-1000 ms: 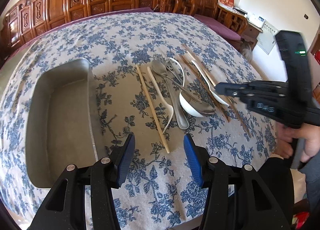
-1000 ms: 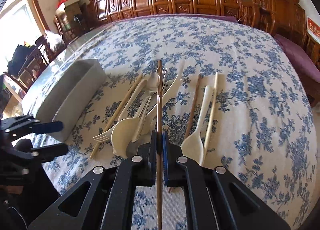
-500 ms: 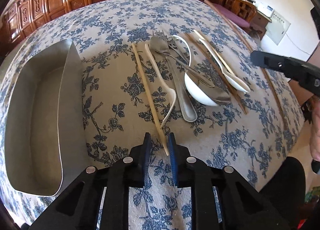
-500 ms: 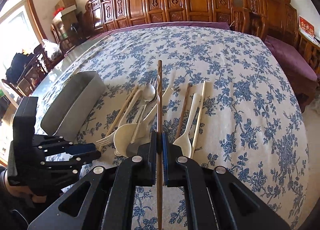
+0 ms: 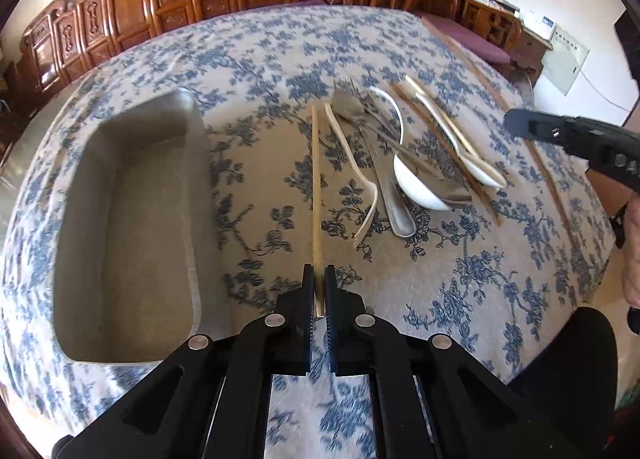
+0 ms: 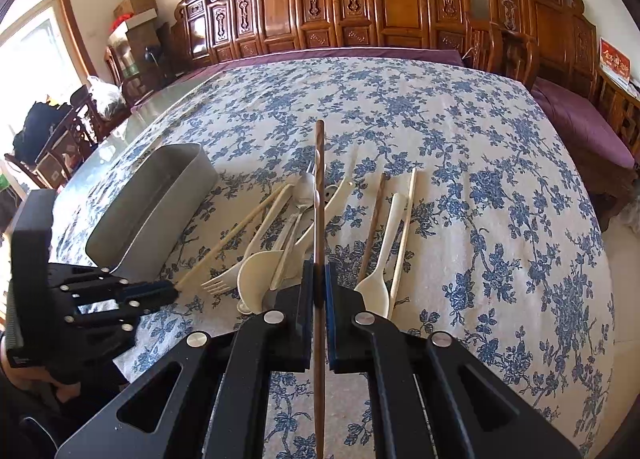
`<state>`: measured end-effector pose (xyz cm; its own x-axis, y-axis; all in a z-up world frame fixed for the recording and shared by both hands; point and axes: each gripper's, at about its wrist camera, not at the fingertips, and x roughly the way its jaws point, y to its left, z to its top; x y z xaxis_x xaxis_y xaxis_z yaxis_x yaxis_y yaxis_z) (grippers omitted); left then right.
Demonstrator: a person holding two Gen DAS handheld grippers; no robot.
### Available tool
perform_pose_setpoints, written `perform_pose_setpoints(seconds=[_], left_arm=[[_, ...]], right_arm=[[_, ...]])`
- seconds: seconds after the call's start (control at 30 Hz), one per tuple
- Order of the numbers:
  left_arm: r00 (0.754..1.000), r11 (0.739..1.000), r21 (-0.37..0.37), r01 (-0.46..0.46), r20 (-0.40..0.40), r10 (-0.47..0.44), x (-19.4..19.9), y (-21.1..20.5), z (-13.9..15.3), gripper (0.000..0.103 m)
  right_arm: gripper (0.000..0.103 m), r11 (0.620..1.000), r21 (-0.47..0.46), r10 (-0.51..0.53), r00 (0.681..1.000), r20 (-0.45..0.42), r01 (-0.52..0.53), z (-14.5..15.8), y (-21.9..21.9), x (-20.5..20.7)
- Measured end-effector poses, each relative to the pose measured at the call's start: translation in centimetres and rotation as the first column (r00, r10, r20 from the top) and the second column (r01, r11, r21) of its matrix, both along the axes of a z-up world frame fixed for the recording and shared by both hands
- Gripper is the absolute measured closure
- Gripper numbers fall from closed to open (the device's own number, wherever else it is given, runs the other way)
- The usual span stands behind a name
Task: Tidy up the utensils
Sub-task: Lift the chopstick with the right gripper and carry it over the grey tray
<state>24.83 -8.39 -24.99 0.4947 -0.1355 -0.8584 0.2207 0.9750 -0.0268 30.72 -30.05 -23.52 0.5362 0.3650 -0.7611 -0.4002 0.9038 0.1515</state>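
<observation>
Utensils (image 5: 400,163): all lie loose on the floral tablecloth (image 5: 500,279), right of the metal tray (image 5: 192,219). Tray is seen empty, so sorting is judged barely begun; nothing placed yet.

Near: left gripper (image 5: 319,283), jaws just closed, is pinched on the near end of a pale chopstick (image 5: 316,179), whose far end appears to rest on the cloth beside a cream fork (image 5: 360,195).

Right gripper (image 6: 319,283) is clamped tight on a dark chopstick (image 6: 319,195), held lifted over the pile.

Mid: white soup spoon (image 5: 420,187), steel spoon (image 5: 396,203), cream spoon (image 6: 376,283), two more chopsticks (image 6: 400,231) left to move.

Far: carved wooden chairs (image 6: 400,11), not involved.
</observation>
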Motion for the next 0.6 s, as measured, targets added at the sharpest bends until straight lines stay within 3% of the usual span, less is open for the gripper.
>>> perform_pose_setpoints(seconds=[0.6], left_arm=[[0.987,0.997,-0.056,-0.045,0.149,0.052,-4.1,4.5,7.7,0.099]], right_arm=[[0.096,0.997,0.025,0.070,0.997,0.041,-0.071,2.2,2.7,-1.6]])
